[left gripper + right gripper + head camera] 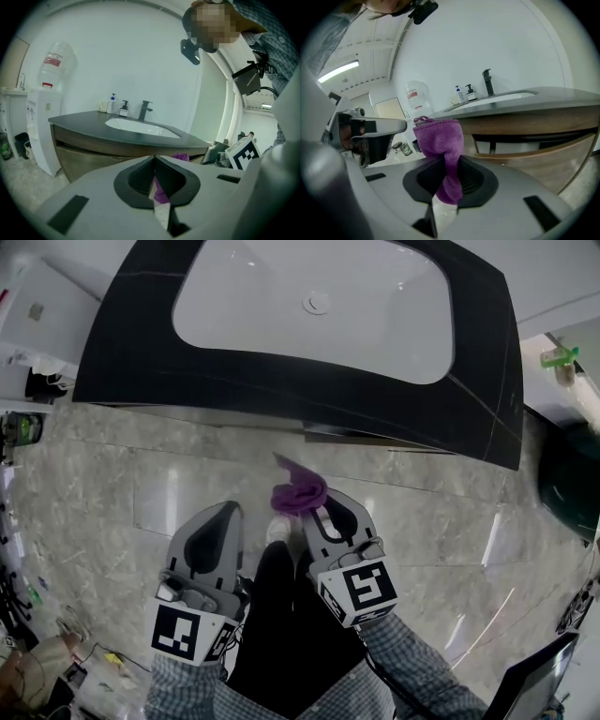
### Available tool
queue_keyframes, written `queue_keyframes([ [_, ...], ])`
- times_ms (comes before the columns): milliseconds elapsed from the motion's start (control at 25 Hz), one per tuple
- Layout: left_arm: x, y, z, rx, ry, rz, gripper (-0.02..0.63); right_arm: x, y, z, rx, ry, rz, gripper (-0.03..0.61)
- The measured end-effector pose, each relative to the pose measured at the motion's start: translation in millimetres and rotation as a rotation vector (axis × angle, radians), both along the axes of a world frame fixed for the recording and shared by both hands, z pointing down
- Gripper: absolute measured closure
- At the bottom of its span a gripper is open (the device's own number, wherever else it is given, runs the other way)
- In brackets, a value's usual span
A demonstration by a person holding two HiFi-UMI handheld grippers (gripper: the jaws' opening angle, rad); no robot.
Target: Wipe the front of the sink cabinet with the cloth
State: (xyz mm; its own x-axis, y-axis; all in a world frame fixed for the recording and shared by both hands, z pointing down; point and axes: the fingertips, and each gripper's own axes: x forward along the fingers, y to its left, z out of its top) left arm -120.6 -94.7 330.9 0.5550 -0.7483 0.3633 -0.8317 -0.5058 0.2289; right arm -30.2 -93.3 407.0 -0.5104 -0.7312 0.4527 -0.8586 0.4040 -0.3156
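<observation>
— What's farthest left?
— A white water dispenser [41,136], standing just beside the left end of the sink cabinet [98,152].

— And the left gripper [154,161]?
— It hovers low over the grey marble floor [94,484]. Its jaws are pressed together with nothing between them.

— Where is the cloth [438,138]?
— Just to the right of that. It is purple and bunched up, and the jaws of the right gripper [447,164] pinch it. A thick fold stands up past the tips.

— Is it touching the cabinet?
— No, it is near the brown front but apart from it. The front lies farther off, under the dark surface [112,352] that holds the white basin [309,306].

— Anything at the far edge?
— Two pump bottles [112,104], with a black tap [145,110] to their right.
</observation>
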Motion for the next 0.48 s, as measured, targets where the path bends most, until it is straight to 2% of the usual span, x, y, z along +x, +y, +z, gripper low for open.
queue_keyframes([
  [240, -1, 9, 30, -0.051, -0.008, -0.046, 0.603, 13, -34, 41, -0.038, 0.033, 0.058, 0.505],
  [480, 14, 14, 42, -0.067, 0.003, -0.055, 0.603, 24, -55, 58, -0.067, 0.015, 0.108, 0.505],
])
